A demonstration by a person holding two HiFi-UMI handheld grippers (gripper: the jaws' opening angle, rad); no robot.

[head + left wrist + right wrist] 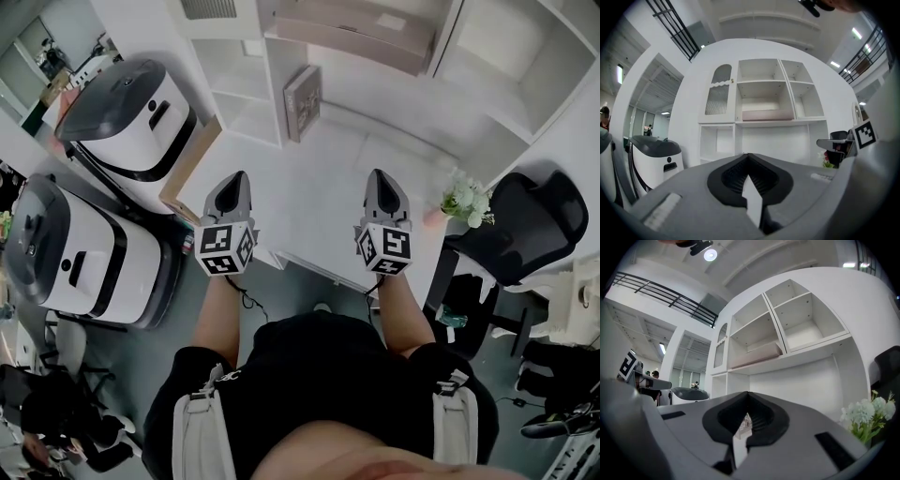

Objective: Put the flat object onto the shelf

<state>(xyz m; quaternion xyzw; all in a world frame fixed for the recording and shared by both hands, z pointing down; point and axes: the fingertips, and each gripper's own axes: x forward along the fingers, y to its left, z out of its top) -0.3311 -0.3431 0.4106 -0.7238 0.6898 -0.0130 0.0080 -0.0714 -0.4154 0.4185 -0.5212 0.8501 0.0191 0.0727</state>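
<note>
White tabletop (319, 187) below a white shelf (230, 89). The book (302, 101) leans upright against a divider. I judge it stiff, light and smooth, so I'd pinch its free edge. Left tongs (240, 176) and right tongs (378, 174) are closed and empty.

A black chair (539, 225) stands beside a white desk (314, 192) on a grey floor (298, 283); a round light (710, 255) shines overhead

- Our left gripper (240, 178) points forward, roughly level, its jaws pressed together with nothing between them.
- Our right gripper (378, 175) is held alongside it, well apart from it, jaws likewise closed and empty.
- Our left forearm (216, 314) and right forearm (405, 317) reach out bare and nearly parallel.
- The marker cubes (226, 248) sit just ahead of our wrists.
</note>
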